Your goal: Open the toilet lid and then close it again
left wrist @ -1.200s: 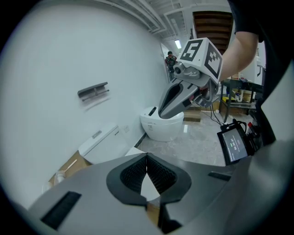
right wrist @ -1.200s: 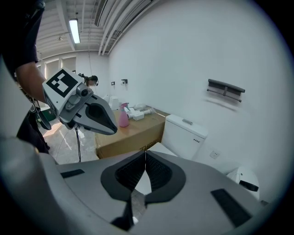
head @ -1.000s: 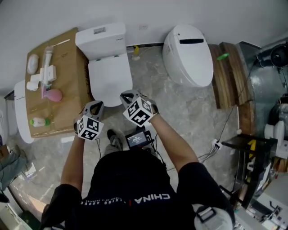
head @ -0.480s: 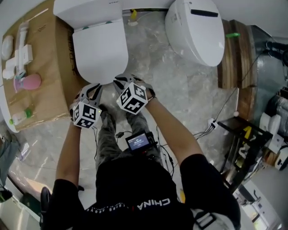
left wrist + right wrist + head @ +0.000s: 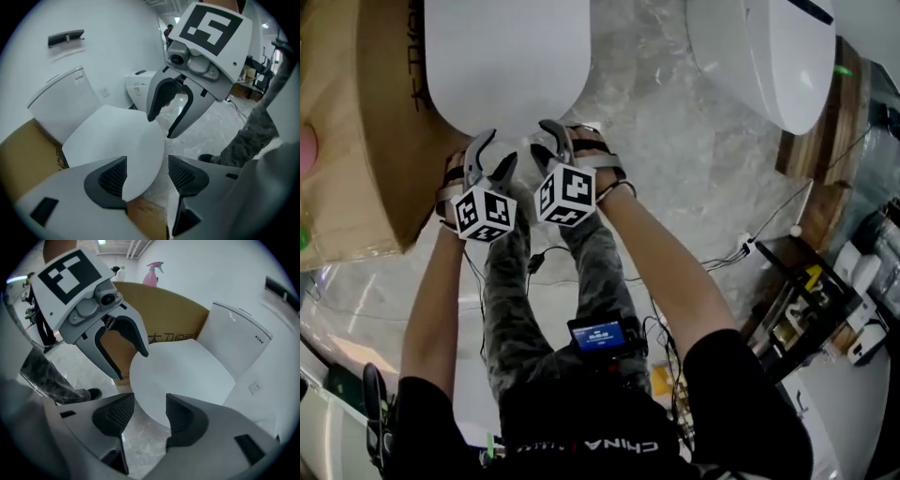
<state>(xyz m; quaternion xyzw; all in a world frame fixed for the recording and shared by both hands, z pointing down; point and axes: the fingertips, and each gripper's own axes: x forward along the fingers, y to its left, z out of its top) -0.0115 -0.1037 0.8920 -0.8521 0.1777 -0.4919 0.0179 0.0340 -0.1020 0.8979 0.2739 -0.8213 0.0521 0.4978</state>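
Note:
The white toilet lid [image 5: 506, 56] lies closed on the bowl, with the tank [image 5: 61, 105] behind it. Both grippers hang side by side just off the lid's rounded front edge. The left gripper [image 5: 487, 156] has its jaws opening, and in the left gripper view [image 5: 146, 176] the lid's front edge [image 5: 117, 140] shows in the gap without touching the pads. The right gripper [image 5: 549, 143] is also opening; in the right gripper view [image 5: 150, 417] the lid [image 5: 183, 371] lies just beyond its fingertips. Neither holds anything.
A brown cardboard box [image 5: 356, 141] stands against the toilet's left side, with a pink spray bottle [image 5: 154, 272] on it. A second white toilet [image 5: 769, 52] sits at the upper right. The person's legs [image 5: 581, 272] and marble floor [image 5: 675, 159] lie below the grippers.
Both grippers have dropped from in front of the chest to the lid's front edge. Their jaws, shut before, now stand apart. The head view has drawn closer to the toilet.

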